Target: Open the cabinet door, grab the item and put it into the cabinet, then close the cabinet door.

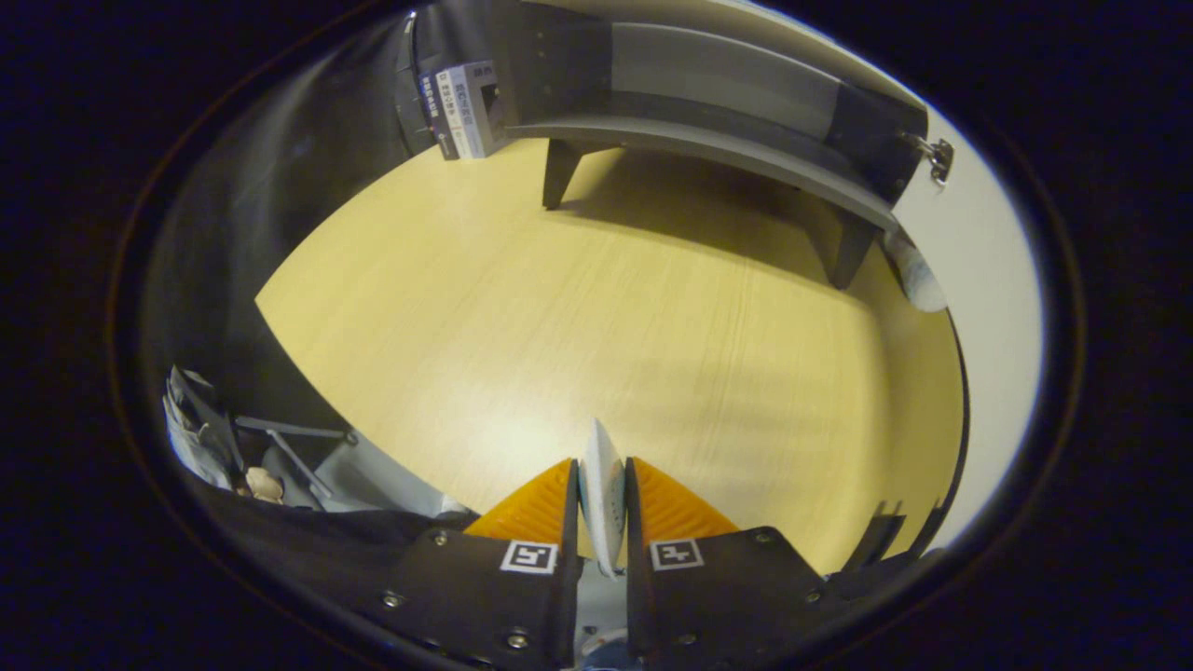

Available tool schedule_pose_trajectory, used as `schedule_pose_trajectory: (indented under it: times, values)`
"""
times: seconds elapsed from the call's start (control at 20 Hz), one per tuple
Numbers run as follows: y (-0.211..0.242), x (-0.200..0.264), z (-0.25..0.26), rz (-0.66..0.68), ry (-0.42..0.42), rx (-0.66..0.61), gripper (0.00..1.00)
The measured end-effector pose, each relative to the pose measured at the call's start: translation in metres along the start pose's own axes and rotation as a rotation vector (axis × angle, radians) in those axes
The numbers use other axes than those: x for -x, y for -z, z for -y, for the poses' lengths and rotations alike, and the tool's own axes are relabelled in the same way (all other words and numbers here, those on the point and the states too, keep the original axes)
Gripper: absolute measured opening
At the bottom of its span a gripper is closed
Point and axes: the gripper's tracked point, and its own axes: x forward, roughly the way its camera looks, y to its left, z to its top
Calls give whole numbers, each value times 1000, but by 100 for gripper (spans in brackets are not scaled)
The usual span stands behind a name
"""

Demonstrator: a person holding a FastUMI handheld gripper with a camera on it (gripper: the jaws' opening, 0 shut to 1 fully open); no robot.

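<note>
1. The claw (601, 508) has two fingers (536, 511) with ribbed inner pads, each fixed to a dark flat plate.
2. Each plate bears a small square black-and-white marker near its inner edge.
3. Round silver screw heads dot both plates, at roughly 7 and 5 o'clock of the claw.

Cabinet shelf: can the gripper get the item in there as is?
Probably yes. The gripper is shut on the flat item; the cabinet stands open beyond bare table, nothing in between.
</note>
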Motion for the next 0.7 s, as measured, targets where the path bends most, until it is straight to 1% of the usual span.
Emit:
schedule_pose_trajectory:
  times: [0.1,0.15,0.45,0.7]
  values:
    - [0,0,1,9,12,16,22]
    - [0,0,3,10,23,16,12]
    - [2,7,-4,0,8,-10,12]
    - [-24,41,4,30,33,-97,12]
